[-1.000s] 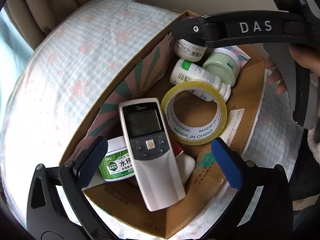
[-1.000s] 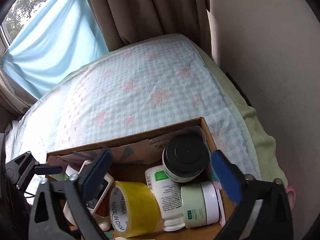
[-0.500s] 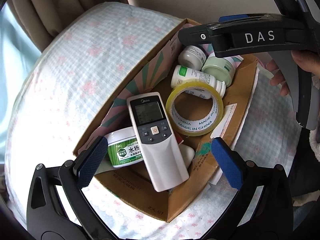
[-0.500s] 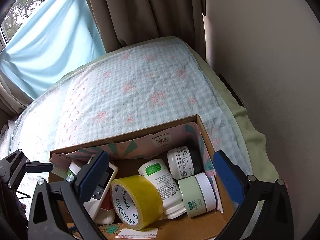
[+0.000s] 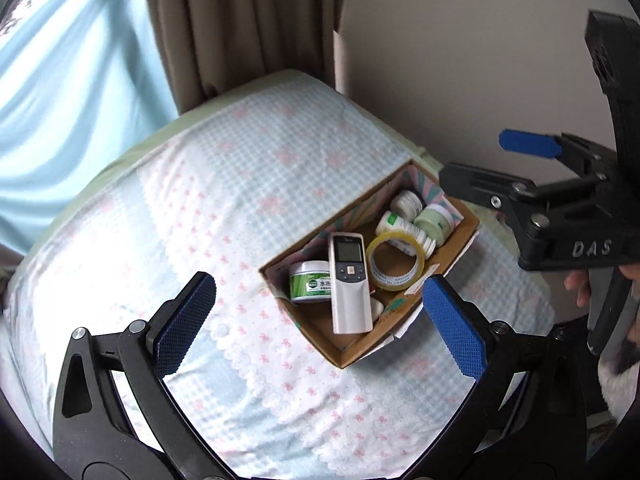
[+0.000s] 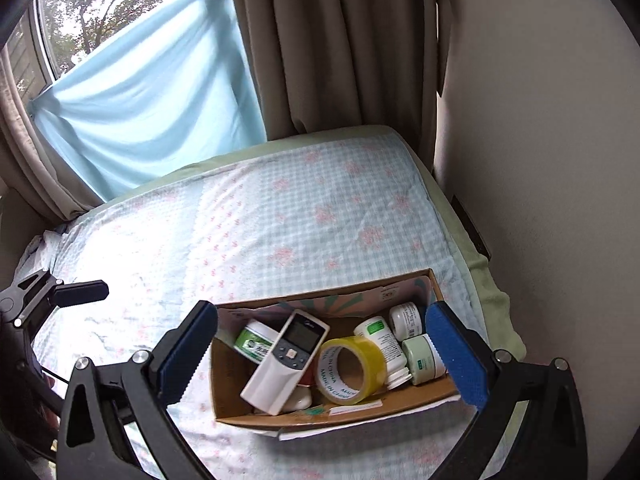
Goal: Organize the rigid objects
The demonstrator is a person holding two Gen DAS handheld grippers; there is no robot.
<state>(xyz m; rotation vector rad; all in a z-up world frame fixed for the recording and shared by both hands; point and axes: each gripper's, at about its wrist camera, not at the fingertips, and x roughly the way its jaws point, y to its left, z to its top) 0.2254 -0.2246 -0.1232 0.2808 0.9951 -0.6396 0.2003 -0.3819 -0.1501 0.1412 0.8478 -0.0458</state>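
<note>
Evidently the packing step is all but finished: the open brown cardboard box [image 6: 436,391] sits on the bed's pale blue checked sheet with pink flowers [image 6: 280,220], near the wall-side edge, and every rigid item in view lies inside it. A white air-conditioner remote control with a grey button panel [image 6: 286,362] leans diagonally across the left half, its lower end against a small white rounded object that cannot be identified. Beside it on the left is a round white jar with a green label [image 6: 253,341]. A roll of yellowish clear packing tape [image 6: 352,368] stands on edge in the middle, touching a white bottle with a green label [image 6: 382,344] lying on its side. At the right end sit a small white jar [image 6: 405,316] and a pale green round jar with a white lid [image 6: 423,359], close together.

Both tools are empty. The left hand-held gripper [image 5: 320,324] hovers over the bed with its blue-padded fingers spread wide, the box well ahead of it. The right hand-held gripper [image 6: 328,360] likewise has its fingers spread, framing the box from above without touching it.

Nothing loose shows on the sheet, so the next move is probably only a check or a tidying nudge of the leaning remote, approached from above with spread fingers.
</note>
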